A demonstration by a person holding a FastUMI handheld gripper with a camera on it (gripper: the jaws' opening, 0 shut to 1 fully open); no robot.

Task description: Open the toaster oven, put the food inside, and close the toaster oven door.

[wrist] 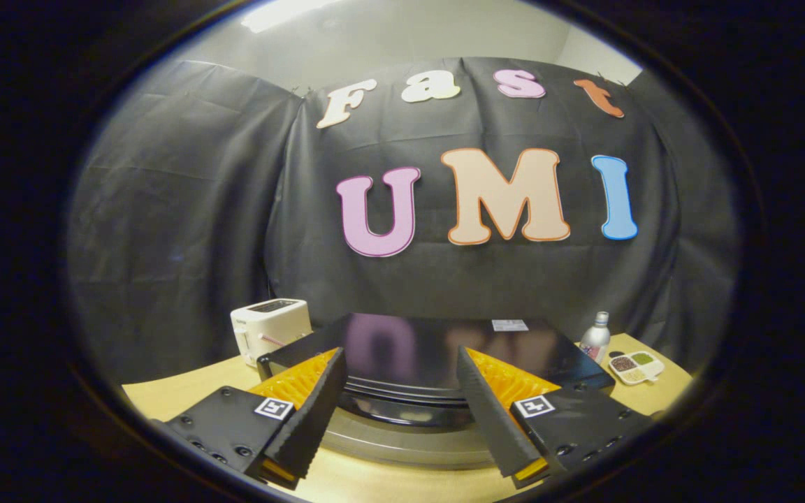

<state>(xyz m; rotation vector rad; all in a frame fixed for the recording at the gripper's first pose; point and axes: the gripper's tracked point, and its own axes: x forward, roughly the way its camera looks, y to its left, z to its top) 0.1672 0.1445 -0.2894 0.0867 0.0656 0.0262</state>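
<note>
The black toaster oven (437, 342) stands on the wooden table just ahead of my fingers, seen from above its glossy top. Its dark curved front edge (402, 405) and a silvery band below it show in the gap between the fingers. My gripper (400, 367) is open, its two fingers spread wide with nothing held between them. The fingertips (336, 360) hover over the oven's near top edge. I cannot tell from here whether the oven door is open or closed. The food is hidden from this angle.
A white slot toaster (267, 325) stands on the table (172, 391) left of the oven. To the oven's right are a silver bottle (595, 337) and a small white divided dish (635, 366) with dark and green contents. Black cloth walls close in behind.
</note>
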